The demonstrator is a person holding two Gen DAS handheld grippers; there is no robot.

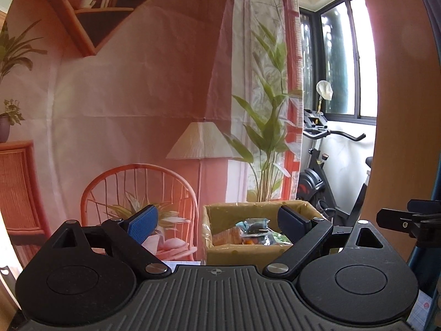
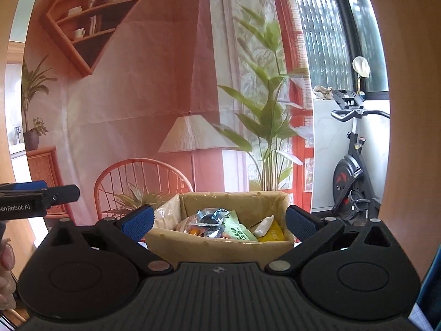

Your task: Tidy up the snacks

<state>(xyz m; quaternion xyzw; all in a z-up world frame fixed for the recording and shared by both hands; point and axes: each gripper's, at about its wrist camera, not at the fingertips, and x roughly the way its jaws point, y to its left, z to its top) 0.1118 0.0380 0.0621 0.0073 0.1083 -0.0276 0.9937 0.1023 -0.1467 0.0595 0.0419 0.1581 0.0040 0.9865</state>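
Ahead of both grippers: cardboard box [image 2: 220, 244] of snack packets [image 2: 237, 229]; your left gripper [image 1: 217, 224] and right gripper [image 2: 219, 224] spread, empty; dip right in, pinch one top packet squarely.

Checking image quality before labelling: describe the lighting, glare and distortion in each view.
Left wrist view: a reddish haze washes over the printed backdrop, the window is blown out white, and fisheye bending curves the edges. Right wrist view: the same pink flare above the cardboard box, whose snack packets stay sharp and evenly lit; the window is less overexposed.
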